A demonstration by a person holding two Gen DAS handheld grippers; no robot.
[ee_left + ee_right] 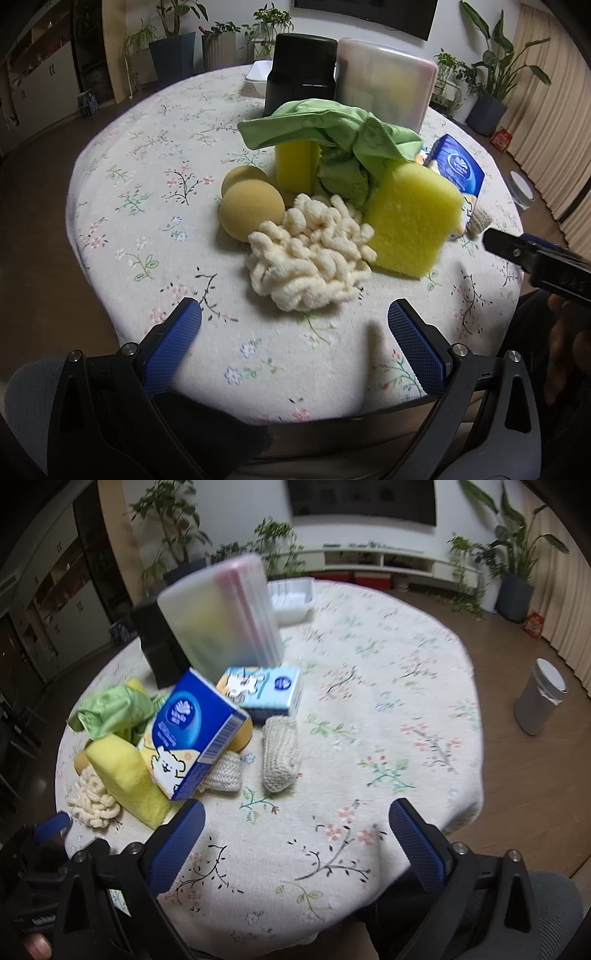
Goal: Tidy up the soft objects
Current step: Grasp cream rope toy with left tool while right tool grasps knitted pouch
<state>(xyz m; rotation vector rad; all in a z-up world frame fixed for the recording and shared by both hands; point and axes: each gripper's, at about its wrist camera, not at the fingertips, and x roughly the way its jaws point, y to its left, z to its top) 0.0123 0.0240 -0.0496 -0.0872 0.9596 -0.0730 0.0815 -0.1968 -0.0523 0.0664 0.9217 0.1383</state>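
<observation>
Both tools spread wide, nothing pinched: left tool (294, 320) low over the bench (122, 206) near edge, just short of the cream mop-head (308, 254); right tool (295, 821) over bare cloth, well right of the pile.

Soft things heaped mid-bench: two round sponges (251, 212) at left, touching each other; green cloth (332, 147) draped over an upright yellow sponge (297, 166); a bigger yellow sponge (410, 221) tilted against the cloth, its lower edge touching the mop-head. Blue tissue pack (195, 734) propped on the big sponge and on a knit pad (225, 771); second knit pad (280, 753) just beside; pale tissue pack (262, 690) behind. Frosted box (225, 616) and black bin (159, 650) upright at the back, white tray (291, 598) beyond.

Likely risks:
- Pulling the mop-head could tip the big sponge, then slide the blue pack off.
- Loose loops may snag on a finger and drag neighbours.
- Lifting the cloth may topple the upright sponge.
- Round sponges could roll toward the bench edge if nudged.
- Tools close together near the big sponge: collision possible.
</observation>
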